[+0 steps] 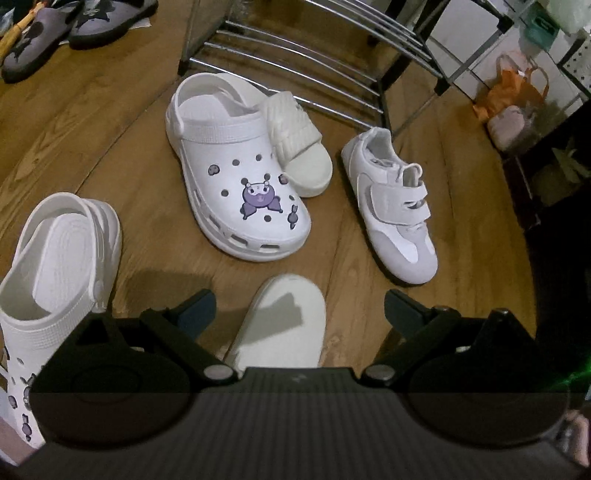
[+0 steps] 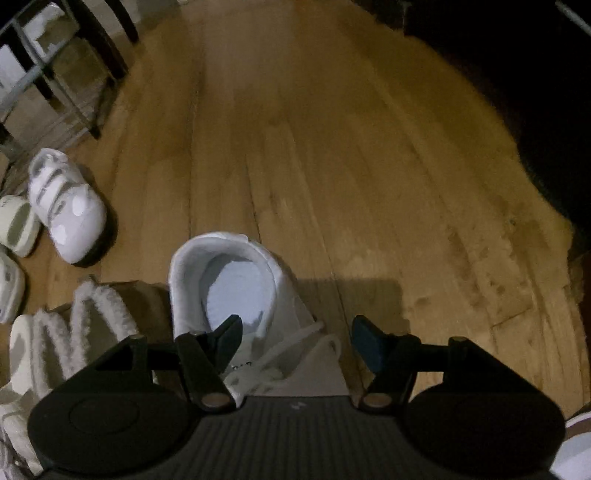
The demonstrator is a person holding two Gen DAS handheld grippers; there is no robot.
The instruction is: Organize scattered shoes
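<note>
A wooden floor (image 1: 92,122) carries the scattered shoes, with a metal shoe rack (image 1: 303,51) standing at its far side. Just before the rack sits a white clog with purple charms (image 1: 236,177), and a white ribbed slide (image 1: 299,147) leans against its right side. A white strap sneaker (image 1: 391,206) lies near them to the right, apart from both. A second white clog (image 1: 55,273) rests at the left edge, and a pair of grey slippers (image 1: 74,33) sits well apart at the far left.

The left claw (image 1: 299,314) hangs wide over a plain white slide (image 1: 284,325), gripping nothing. In the right wrist view, the right claw (image 2: 295,336) is also wide, one finger above the opening of a white lace-up sneaker (image 2: 229,291) standing on the floor, the other beside it. A fluffy white slipper (image 2: 74,332) lies just beside that sneaker to the left.
</note>
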